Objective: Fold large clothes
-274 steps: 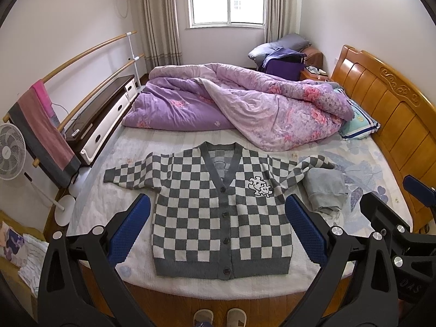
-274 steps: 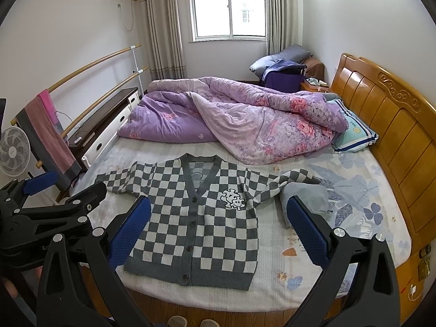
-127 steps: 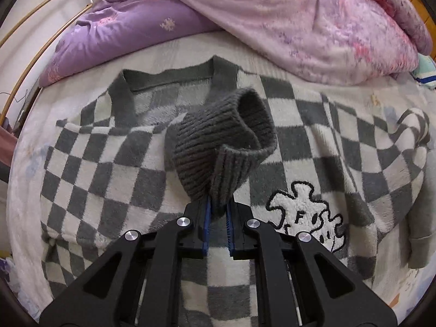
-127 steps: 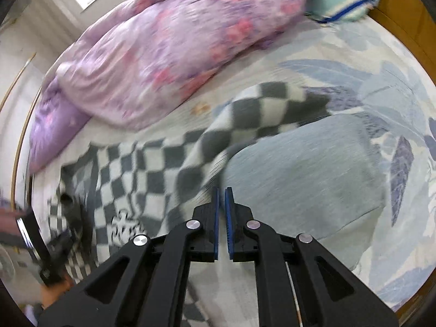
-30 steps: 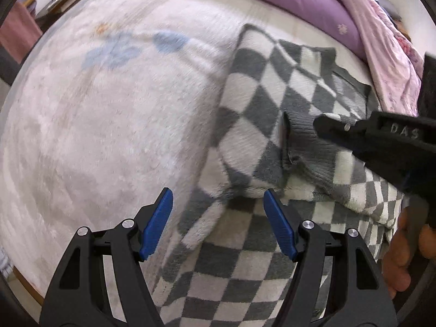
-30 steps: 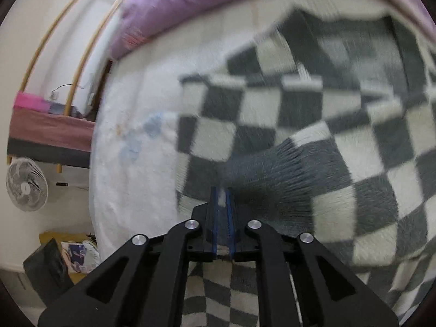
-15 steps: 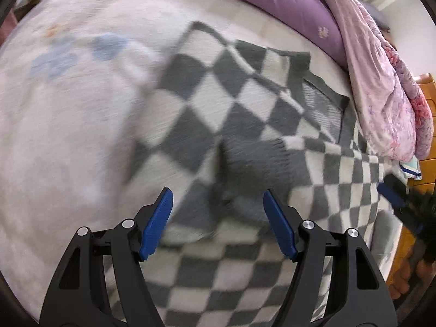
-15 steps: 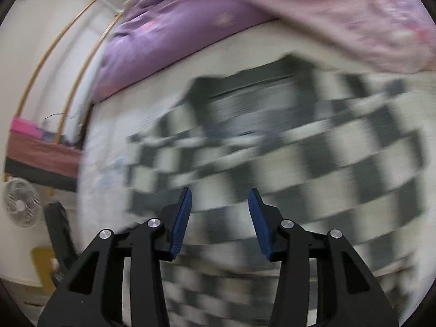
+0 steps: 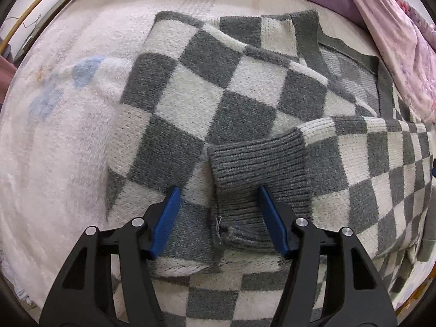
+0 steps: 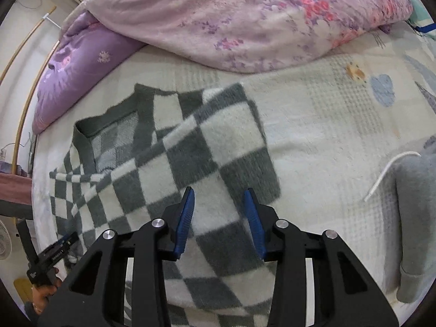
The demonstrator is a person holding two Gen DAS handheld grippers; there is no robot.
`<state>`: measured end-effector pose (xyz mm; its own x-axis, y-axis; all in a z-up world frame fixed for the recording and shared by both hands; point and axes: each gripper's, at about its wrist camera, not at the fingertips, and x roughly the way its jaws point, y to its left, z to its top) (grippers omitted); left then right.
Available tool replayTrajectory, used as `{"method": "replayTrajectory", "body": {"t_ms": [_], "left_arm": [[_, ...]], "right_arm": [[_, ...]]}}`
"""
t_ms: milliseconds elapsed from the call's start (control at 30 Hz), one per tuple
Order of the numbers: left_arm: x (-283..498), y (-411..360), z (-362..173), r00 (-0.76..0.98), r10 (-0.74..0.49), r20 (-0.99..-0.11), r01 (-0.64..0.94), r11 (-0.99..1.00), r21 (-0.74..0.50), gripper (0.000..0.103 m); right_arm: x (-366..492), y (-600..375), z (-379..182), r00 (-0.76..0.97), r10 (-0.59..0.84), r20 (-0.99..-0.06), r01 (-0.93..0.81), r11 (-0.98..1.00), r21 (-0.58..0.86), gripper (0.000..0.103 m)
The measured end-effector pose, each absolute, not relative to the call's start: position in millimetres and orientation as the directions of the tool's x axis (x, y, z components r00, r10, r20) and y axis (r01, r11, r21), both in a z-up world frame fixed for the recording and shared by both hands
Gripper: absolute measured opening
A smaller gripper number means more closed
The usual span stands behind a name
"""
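A grey-and-white checked cardigan [image 9: 190, 95] lies on the bed with both sleeves folded across its front. The grey ribbed cuff [image 9: 256, 169] of one sleeve rests on the chest. My left gripper [image 9: 218, 218] points down at it, jaws closing, with the cuff's near end between the blue pads [image 9: 166, 218] and not pinched. In the right wrist view my right gripper [image 10: 219, 218] hovers over the folded sleeve at the cardigan's [image 10: 190, 150] right edge, jaws closing, with nothing held. The left gripper [image 10: 51, 253], held by a hand, shows at the lower left of that view.
A purple and pink quilt [image 10: 245, 13] is heaped along the far side of the bed. A folded grey garment [image 10: 414, 218] with a white cord [image 10: 387, 171] lies to the right of the cardigan. The pale printed sheet [image 9: 54, 150] stretches to the left.
My right gripper let go of the grey cuff, opened and swung across to the cardigan's right edge. My left gripper moved in over the cuff and lower, and its jaws narrowed.
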<state>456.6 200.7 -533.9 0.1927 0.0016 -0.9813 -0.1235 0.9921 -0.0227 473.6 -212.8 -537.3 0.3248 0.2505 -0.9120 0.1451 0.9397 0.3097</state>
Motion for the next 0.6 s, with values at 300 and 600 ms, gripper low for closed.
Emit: {"method": "replayTrajectory", "body": {"t_ms": [300, 600], "left_arm": [[456.9, 201.1, -540.6, 0.198, 0.008, -0.98, -0.116, 0.993, -0.015, 0.063], [463.9, 211.3, -512.4, 0.208, -0.155, -0.966, -0.066, 0.983, -0.172, 0.064]], "right_arm": [[501.6, -238.0, -600.5, 0.205, 0.25, -0.946, 0.231, 0.927, 0.295, 0.012], [503.9, -228.9, -546.7, 0.272, 0.221, -0.936, 0.137, 0.954, 0.265, 0.029]]}}
